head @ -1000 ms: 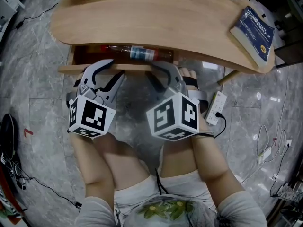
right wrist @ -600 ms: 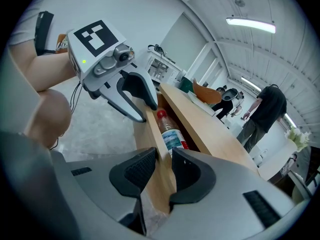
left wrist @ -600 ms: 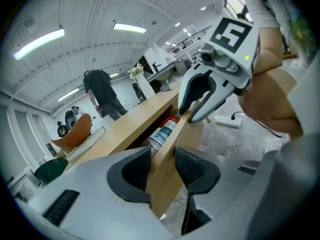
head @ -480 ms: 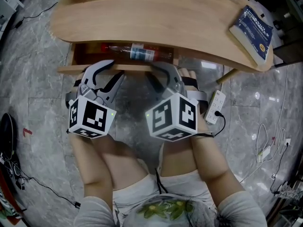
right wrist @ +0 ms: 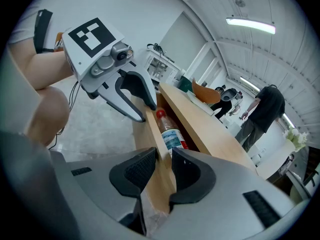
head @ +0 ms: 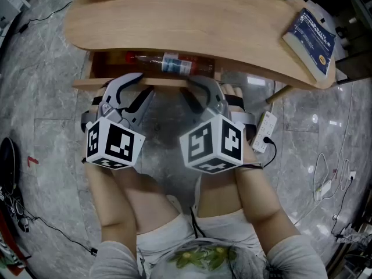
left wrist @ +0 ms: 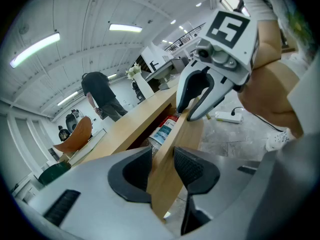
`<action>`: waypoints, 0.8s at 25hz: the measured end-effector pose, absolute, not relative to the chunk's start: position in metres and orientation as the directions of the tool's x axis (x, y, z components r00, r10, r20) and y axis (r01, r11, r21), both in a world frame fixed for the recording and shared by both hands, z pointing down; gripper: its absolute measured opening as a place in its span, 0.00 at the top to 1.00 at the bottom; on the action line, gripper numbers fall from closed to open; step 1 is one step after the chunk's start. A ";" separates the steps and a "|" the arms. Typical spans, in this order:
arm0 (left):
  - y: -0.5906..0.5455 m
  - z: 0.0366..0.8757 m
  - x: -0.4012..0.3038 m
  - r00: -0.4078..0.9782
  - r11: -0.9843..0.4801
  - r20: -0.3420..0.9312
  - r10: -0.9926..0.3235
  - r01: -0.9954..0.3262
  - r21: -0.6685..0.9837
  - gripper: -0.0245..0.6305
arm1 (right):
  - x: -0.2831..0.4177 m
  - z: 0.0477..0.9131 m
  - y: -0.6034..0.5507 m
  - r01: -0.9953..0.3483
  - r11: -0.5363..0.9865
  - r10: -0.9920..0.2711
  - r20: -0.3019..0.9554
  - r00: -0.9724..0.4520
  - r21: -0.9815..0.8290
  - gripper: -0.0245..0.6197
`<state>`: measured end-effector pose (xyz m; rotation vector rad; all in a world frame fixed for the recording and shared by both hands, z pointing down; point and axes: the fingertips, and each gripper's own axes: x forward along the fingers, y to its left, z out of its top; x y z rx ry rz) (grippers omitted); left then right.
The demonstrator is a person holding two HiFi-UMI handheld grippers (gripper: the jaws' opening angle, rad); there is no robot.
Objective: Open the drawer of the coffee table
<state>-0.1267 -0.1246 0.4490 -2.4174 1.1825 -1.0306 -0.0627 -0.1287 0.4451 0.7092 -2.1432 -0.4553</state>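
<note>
The left gripper and the right gripper sit side by side at the front edge of the light wooden coffee table with a rounded top. Both point forward and somewhat down. The table's drawer stands slightly open, and its thin light wooden drawer front runs crosswise right at both sets of fingertips.

In the left gripper view the top edge of the drawer front passes straight between the jaws. One dark ribbed pad is inside the drawer and the other is on the outer face. The jaws have just been closing, and both pads look to be touching the panel.

In the right gripper view the same panel is pinched between the right gripper's pads, one on each face. The left gripper grips the panel further along it, beyond the right gripper's jaws. From the left gripper's side, the right gripper is likewise ahead on the same edge.

Just behind the panel, past both sets of fingertips, a clear plastic bottle with a red cap and a red and white label lies on its side inside the drawer. A blue book rests on the tabletop, well off to the right gripper's outer side.
</note>
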 end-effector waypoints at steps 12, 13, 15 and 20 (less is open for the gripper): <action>-0.116 0.449 -0.127 0.439 -0.661 0.499 -0.747 -0.568 -0.490 0.75 | -0.063 0.446 -0.120 -0.312 0.792 -0.605 0.609 -0.512 0.525 0.80; -0.115 0.450 -0.126 0.439 -0.663 0.501 -0.746 -0.566 -0.490 0.75 | -0.063 0.446 -0.119 -0.310 0.794 -0.603 0.611 -0.512 0.523 0.80; -0.113 0.450 -0.126 0.440 -0.668 0.507 -0.741 -0.564 -0.486 0.75 | -0.063 0.447 -0.117 -0.307 0.797 -0.599 0.615 -0.512 0.521 0.80; -0.107 0.451 -0.126 0.434 -0.674 0.521 -0.735 -0.558 -0.485 0.76 | -0.062 0.448 -0.112 -0.303 0.799 -0.597 0.624 -0.505 0.519 0.80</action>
